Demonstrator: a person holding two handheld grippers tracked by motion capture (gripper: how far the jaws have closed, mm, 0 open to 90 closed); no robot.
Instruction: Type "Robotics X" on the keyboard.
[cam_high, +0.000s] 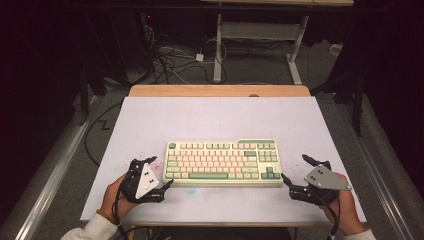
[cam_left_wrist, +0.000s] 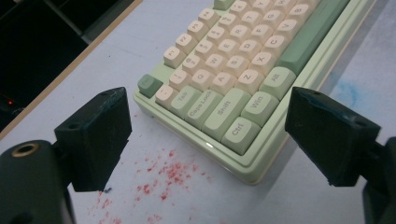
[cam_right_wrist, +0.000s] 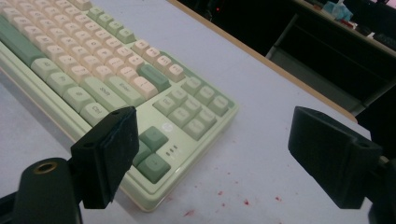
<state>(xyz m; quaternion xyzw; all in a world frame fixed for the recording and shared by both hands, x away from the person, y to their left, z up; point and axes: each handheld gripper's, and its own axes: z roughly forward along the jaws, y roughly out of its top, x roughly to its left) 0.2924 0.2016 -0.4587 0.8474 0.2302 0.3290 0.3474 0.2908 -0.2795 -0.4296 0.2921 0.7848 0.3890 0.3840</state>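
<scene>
Both grippers sit low at the near edge of the table, flanking the keyboard (cam_high: 222, 163), which lies flat in the middle of the white table (cam_high: 220, 120), long side facing the person. The left gripper (cam_high: 151, 172) has its jaws spread wide and empty, the keyboard's near-left corner framed between them in the left gripper view, Ctrl and Shift keys right there. The right gripper (cam_high: 295, 170) is spread wide too, pinching nothing, aimed at the near-right corner by the arrow keys. Here's the worry: if this is a two-sided lift, a jaw coming in too high lands on the keycaps instead of the case, pressing keys or popping a cap loose; close one side before the other and the board pivots and skids across the smooth top. A grab at the corners alone looks likely to let it sag or slip out. Around it, red specks (cam_left_wrist: 163, 179) scatter on the surface by the left corner, a few more (cam_right_wrist: 233, 198) by the right, a faint blue smudge (cam_left_wrist: 345, 93) nearby. Nothing stands between either gripper and the board; cables trail on the floor beyond the far edge
</scene>
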